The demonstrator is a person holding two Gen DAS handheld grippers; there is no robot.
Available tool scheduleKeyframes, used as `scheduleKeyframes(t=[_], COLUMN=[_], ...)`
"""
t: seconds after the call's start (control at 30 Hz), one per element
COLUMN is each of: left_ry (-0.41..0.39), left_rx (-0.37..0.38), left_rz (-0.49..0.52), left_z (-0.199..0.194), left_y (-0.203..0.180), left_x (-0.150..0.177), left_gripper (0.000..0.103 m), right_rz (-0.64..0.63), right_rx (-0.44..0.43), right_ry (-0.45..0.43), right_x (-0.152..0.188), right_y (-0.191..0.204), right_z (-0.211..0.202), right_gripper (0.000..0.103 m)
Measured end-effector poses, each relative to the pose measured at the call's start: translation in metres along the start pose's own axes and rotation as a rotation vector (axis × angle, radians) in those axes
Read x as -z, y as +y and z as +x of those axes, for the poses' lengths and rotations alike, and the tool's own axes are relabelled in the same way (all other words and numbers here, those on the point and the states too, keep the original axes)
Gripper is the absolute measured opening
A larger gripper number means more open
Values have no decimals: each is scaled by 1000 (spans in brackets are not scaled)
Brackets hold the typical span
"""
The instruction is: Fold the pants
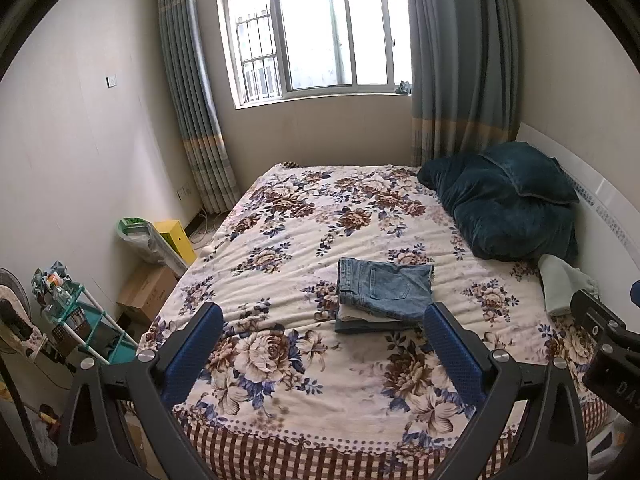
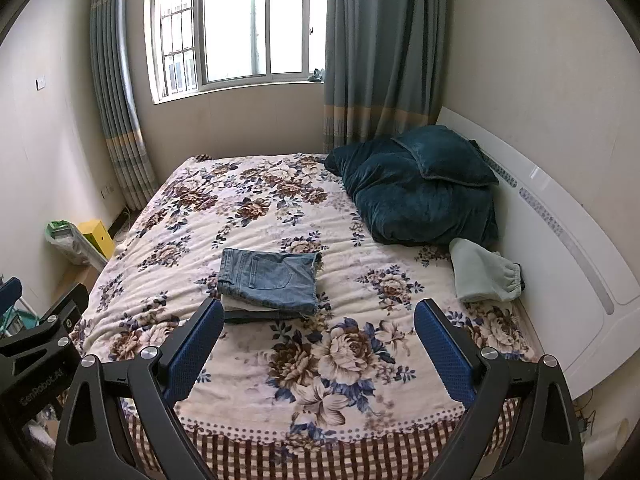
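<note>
Folded light-blue jeans (image 1: 386, 290) lie on top of a small stack of folded clothes in the middle of the floral bed cover (image 1: 280, 248). The jeans also show in the right wrist view (image 2: 270, 280). My left gripper (image 1: 324, 318) is open and empty, held back above the bed's near edge, its right finger pad (image 1: 450, 346) in front of the stack's near right corner. My right gripper (image 2: 320, 316) is open and empty, with its left finger pad (image 2: 196, 344) in front of the stack's near edge. A pale green garment (image 2: 480, 272) lies crumpled by the headboard.
A dark teal quilt and pillow (image 2: 420, 192) are piled at the head of the bed against the white headboard (image 2: 560, 248). Left of the bed stand a cardboard box (image 1: 146, 292), a yellow box (image 1: 176, 238) and a teal rack (image 1: 76, 320). Window and curtains are behind.
</note>
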State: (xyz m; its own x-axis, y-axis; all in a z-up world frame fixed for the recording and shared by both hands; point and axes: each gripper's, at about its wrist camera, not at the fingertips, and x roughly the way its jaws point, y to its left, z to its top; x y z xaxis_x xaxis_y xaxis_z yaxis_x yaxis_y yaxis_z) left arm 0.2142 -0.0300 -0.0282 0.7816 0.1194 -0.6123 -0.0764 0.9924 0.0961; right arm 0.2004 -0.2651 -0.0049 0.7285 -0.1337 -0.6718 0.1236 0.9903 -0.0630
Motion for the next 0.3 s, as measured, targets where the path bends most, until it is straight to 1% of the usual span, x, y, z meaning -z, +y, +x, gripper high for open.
scheduleKeyframes(t=[0.23, 0.3], left_ry=[-26, -22], left_rx=[13, 22], left_rz=[6, 4], left_z=[-8, -8], left_y=[-2, -2], left_x=[-3, -5], left_gripper=[103, 103], right_rz=[1, 1], right_rx=[-2, -2], right_ry=[0, -3], right_x=[0, 0], right_y=[-1, -1], right_z=[0, -1], right_gripper=[98, 98])
